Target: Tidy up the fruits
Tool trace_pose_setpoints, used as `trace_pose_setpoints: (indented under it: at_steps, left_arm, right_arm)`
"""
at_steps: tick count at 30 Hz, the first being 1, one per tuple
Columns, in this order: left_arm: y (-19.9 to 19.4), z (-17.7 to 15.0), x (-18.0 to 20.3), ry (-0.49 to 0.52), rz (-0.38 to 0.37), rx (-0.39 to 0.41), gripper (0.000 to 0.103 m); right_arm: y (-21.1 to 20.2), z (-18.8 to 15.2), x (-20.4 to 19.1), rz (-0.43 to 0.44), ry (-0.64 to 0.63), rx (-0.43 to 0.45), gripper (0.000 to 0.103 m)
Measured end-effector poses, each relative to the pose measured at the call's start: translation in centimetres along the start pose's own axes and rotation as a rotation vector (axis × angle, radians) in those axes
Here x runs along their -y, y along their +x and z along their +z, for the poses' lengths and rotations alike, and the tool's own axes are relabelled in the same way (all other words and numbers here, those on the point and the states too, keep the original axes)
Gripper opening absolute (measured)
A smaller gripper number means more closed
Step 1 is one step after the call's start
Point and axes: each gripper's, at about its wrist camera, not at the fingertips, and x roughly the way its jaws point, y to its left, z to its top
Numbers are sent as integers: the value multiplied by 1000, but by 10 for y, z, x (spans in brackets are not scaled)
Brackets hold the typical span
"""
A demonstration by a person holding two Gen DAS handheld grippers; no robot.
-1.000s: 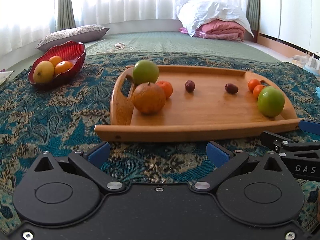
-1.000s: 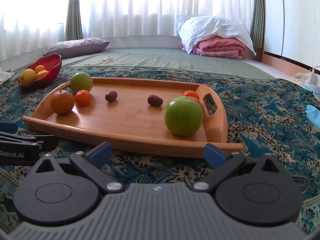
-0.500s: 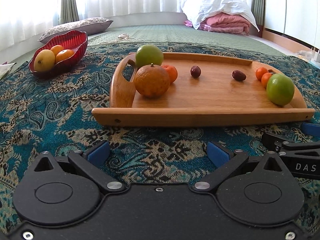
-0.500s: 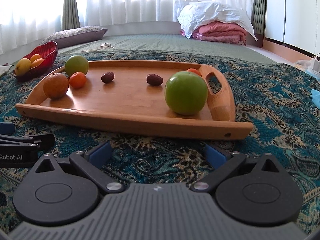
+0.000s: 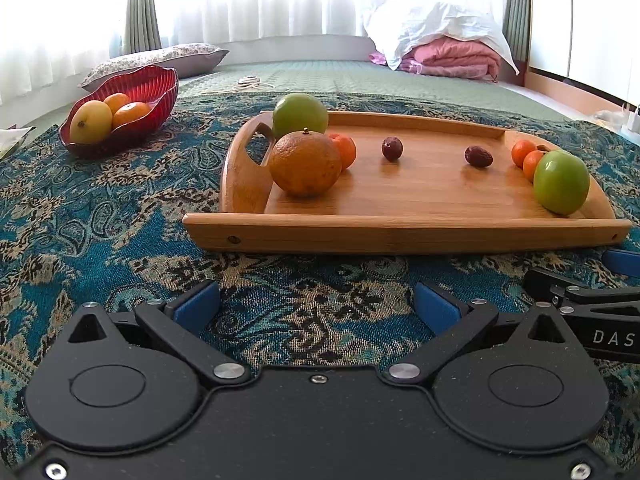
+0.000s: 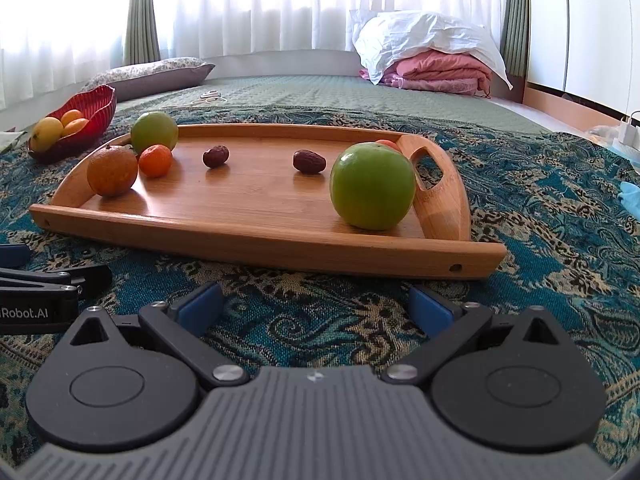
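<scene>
Left tool [image 5: 316,304] low in the frame, blue-padded fingers [image 5: 197,307] spread wide over the teal patterned cloth [image 5: 100,216], gripping nothing. Right tool [image 6: 316,304] likewise spread and empty, low centre of its own view, just short of the near rim of the curved bamboo tray with cut-out handles [image 6: 256,240].

On the tray, left-wrist view: large rough orange with a stem [image 5: 305,163] left of centre, just beside the left handle; pale green round fruit [image 5: 300,114] behind it; small tangerine [image 5: 343,151] tucked at the orange's right. Two dark brown dates mid-tray, well apart: rounder date [image 5: 392,148] and longer date [image 5: 478,156]. At the right end, shiny green apple [image 5: 561,182] near the front rim, two small tangerines [image 5: 524,153] just behind it.

Red ribbed glass bowl [image 5: 154,88] upper left of the frame, on the cloth apart from the tray, holding a yellow mango-like fruit [image 5: 91,121] and two oranges [image 5: 131,114].

Far back: grey floral cushion [image 5: 160,60], folded pink blanket under a white pillow [image 5: 440,36] upper right.
</scene>
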Motion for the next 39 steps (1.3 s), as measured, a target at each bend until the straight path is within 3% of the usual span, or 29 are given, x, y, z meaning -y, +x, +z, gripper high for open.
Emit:
trace_pose_setpoints:
  at_steps: [39]
  left_arm:
    - [-2, -4, 1, 8, 10, 25, 103]
  right_arm:
    - [-2, -2, 0, -2, 2, 16, 103]
